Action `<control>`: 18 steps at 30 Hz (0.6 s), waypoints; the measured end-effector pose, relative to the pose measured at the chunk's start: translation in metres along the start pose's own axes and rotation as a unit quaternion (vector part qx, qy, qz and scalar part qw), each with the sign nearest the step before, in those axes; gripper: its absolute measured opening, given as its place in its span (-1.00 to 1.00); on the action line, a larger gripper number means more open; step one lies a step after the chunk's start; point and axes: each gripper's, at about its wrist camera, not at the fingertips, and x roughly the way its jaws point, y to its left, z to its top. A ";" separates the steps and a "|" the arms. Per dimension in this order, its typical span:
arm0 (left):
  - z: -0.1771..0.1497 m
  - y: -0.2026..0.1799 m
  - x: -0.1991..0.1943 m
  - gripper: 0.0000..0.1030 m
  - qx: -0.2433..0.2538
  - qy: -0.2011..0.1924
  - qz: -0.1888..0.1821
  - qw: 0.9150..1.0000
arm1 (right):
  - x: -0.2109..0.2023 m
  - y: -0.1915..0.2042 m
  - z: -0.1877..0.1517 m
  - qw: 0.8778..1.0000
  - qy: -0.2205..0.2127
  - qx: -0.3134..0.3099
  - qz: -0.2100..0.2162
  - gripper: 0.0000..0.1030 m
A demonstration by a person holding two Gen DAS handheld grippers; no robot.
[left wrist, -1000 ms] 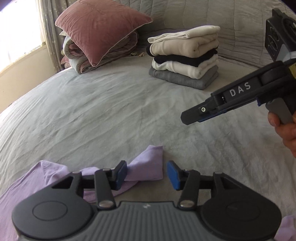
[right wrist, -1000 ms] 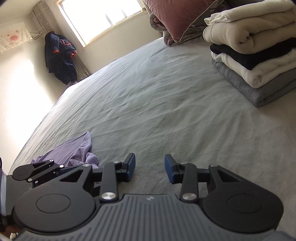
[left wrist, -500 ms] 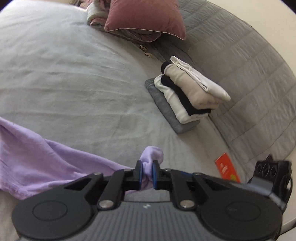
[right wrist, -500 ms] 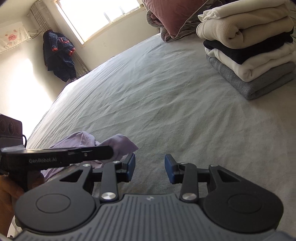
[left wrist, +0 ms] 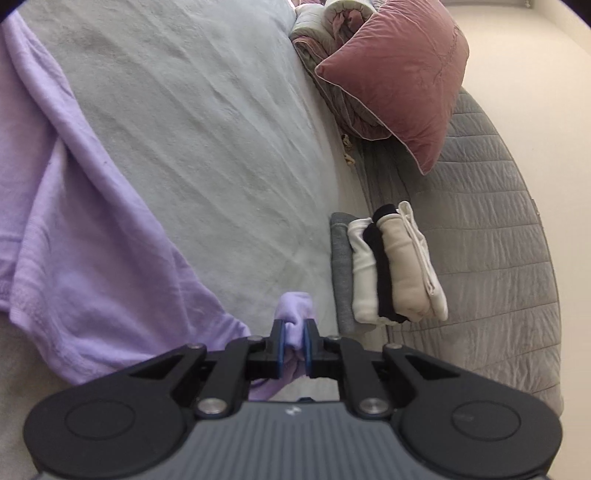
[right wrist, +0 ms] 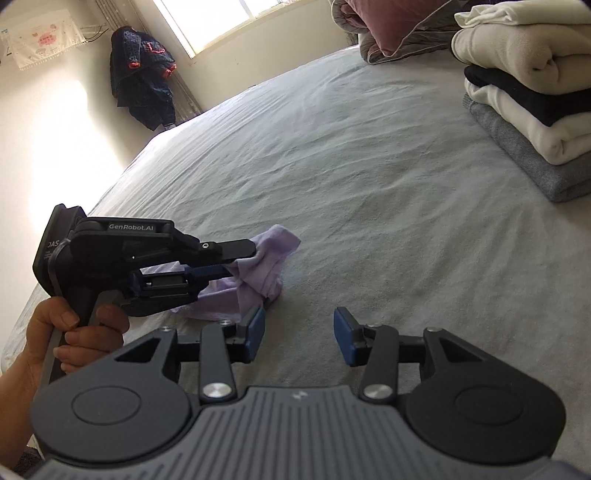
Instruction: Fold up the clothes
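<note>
Wide grey bed (right wrist: 369, 177), sheet lightly creased, filling most of both views. Quilted grey headboard (left wrist: 498, 236) curving along its far edge in the left view.

Lilac garment (left wrist: 81, 236) spread loosely over the bed, a long fold running down it, most of it lying flat at the left of the left view. One corner lifted off the sheet and bunched, poking out past the left tool (left wrist: 294, 345). In the right view, the same garment (right wrist: 258, 269) crumpled on the near part of the bed, just left of centre.

Pink pillow (left wrist: 399, 74) propped on a rolled quilt (left wrist: 332, 40) at the far end, by the headboard.

Stack of folded clothes (left wrist: 388, 266) against the headboard, well apart from the garment: grey at the bottom, then white, black, beige, cream on top. Same stack (right wrist: 528, 99) at the far right in the right view.

Dark jacket (right wrist: 142, 77) hanging in the far left corner, next to a bright window (right wrist: 207, 22).

Left tool (right wrist: 243, 258) closed down tight on the garment's corner, blue pads pinching the cloth from both sides, gripped by a bare hand (right wrist: 70, 332) at the handle.

Right tool (right wrist: 299, 334) spread wide, nothing between its pads, hovering low above the sheet just right of the bunched corner.
</note>
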 end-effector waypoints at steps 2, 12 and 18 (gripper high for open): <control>0.002 -0.009 0.003 -0.82 0.001 0.012 -0.026 1.000 | 0.003 0.000 0.003 1.000 -0.004 0.011 0.021 -0.11; 0.010 -0.037 0.007 -0.78 0.048 0.060 -0.041 0.996 | -0.006 0.003 0.014 0.995 -0.067 0.000 0.068 -0.81; 0.013 -0.040 -0.009 -0.44 0.105 0.040 0.011 0.994 | -0.019 -0.013 0.019 0.998 -0.049 0.002 0.032 -0.81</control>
